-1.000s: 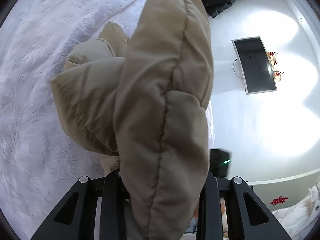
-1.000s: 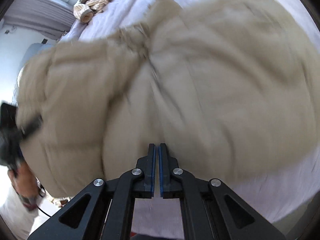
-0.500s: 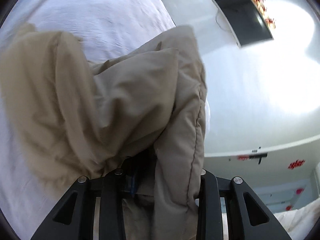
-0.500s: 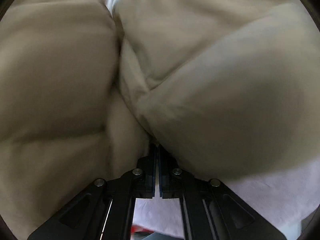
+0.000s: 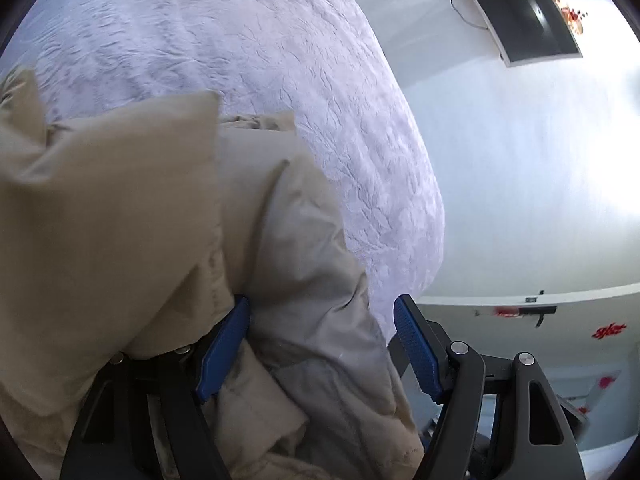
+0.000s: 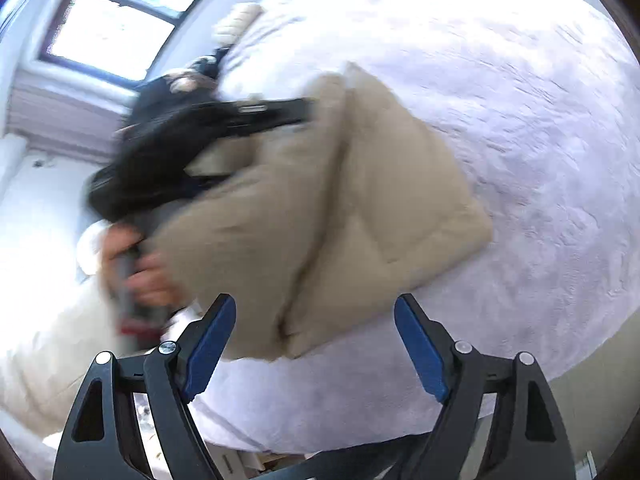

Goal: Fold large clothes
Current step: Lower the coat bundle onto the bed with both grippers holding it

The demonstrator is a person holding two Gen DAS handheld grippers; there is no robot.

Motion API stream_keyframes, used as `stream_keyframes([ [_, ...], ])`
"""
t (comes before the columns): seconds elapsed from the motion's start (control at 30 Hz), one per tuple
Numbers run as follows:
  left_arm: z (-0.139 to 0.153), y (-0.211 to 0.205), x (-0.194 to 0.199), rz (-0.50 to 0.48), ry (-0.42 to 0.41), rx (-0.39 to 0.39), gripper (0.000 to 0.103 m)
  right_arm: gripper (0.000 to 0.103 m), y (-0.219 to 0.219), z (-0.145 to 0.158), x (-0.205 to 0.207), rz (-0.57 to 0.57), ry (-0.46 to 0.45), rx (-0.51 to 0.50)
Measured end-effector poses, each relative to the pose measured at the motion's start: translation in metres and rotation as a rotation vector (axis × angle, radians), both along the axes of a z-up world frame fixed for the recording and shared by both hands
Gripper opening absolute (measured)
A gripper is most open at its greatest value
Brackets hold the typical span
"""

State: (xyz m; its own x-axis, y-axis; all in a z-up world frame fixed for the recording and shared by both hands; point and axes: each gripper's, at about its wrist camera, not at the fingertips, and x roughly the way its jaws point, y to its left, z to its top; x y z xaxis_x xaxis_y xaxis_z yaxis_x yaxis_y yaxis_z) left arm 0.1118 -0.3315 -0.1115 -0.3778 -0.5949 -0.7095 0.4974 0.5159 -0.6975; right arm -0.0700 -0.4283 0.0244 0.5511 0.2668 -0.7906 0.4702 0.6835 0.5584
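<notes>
A beige padded jacket [image 5: 120, 220] lies bunched on the white bed [image 5: 280, 60]. My left gripper [image 5: 320, 304] is opening. Jacket cloth hangs between its jaws and drapes over the left blue pad [image 5: 224, 352], while the right pad [image 5: 416, 352] stands free of it. In the right wrist view the jacket [image 6: 340, 184] lies folded over on the bed [image 6: 520, 80]. My right gripper [image 6: 314, 300] hovers just in front of it, jaws opening wide with nothing pressed between them. A hand [image 6: 140, 276] holds the left gripper's black body [image 6: 180, 148] at the jacket's left side, blurred.
A dark screen [image 5: 520, 8] hangs on the white wall right of the bed. A window [image 6: 112, 28] is at the far left, with dark items [image 6: 200, 68] on the bed's far end. The bed's edge runs close below the jacket.
The left gripper carried the jacket across and down onto the bed, and its jaws have opened. The right gripper, shut and pushed into the jacket before, has drawn back, risen and opened.
</notes>
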Motion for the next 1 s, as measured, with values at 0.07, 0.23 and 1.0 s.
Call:
stream_keyframes([
  [0.07,-0.003,-0.013,0.0,-0.011,-0.006,0.015,0.074,0.085,0.01,0.006,0.006,0.032,-0.029,0.016],
  [0.23,0.019,-0.04,0.012,-0.025,-0.025,0.004,0.074,0.083,0.034,-0.007,0.05,0.045,-0.019,0.014],
  [1.0,0.008,-0.031,0.054,0.126,-0.606,0.222,0.074,0.014,-0.035,-0.058,0.008,-0.249,0.121,-0.017],
])
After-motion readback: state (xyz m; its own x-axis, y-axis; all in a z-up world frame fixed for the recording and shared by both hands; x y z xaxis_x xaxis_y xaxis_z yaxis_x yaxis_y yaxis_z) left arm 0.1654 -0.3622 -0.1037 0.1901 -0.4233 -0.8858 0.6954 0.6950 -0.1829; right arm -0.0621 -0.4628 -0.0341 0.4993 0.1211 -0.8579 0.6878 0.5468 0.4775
